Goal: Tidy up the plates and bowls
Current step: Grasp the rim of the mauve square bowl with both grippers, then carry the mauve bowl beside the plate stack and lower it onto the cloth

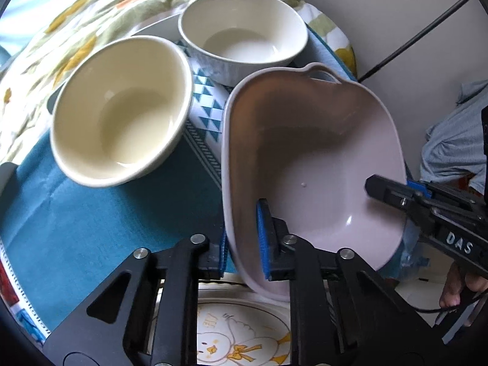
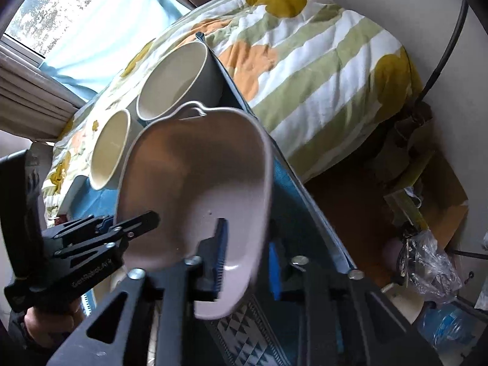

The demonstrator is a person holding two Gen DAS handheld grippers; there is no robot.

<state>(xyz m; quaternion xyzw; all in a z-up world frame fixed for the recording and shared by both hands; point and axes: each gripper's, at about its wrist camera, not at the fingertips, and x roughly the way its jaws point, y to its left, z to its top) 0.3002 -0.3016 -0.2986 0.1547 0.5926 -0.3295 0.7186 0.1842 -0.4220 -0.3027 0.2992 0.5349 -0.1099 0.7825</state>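
1. Left wrist view: the left gripper [image 1: 242, 244] pinches the near rim of the pink handled dish [image 1: 308, 164], its blue pads on either side of the wall. The dish tilts above the teal cloth [image 1: 100, 219]. The right gripper [image 1: 393, 192] bites the opposite rim. Beside them sit a cream bowl [image 1: 122, 109] and a white bowl [image 1: 244, 36]; a chick plate [image 1: 241, 335] lies beneath.

2. Right wrist view: the right gripper [image 2: 248, 262] clamps the dish's [image 2: 198, 183] rim, and the left gripper [image 2: 134, 222] grips the far edge. Both bowls stand behind, near the flowered quilt [image 2: 320, 61].

Teal cloth [image 1: 91, 228], floral striped quilt [image 2: 320, 61], curtains [image 2: 33, 97], plastic bag [image 2: 433, 262]
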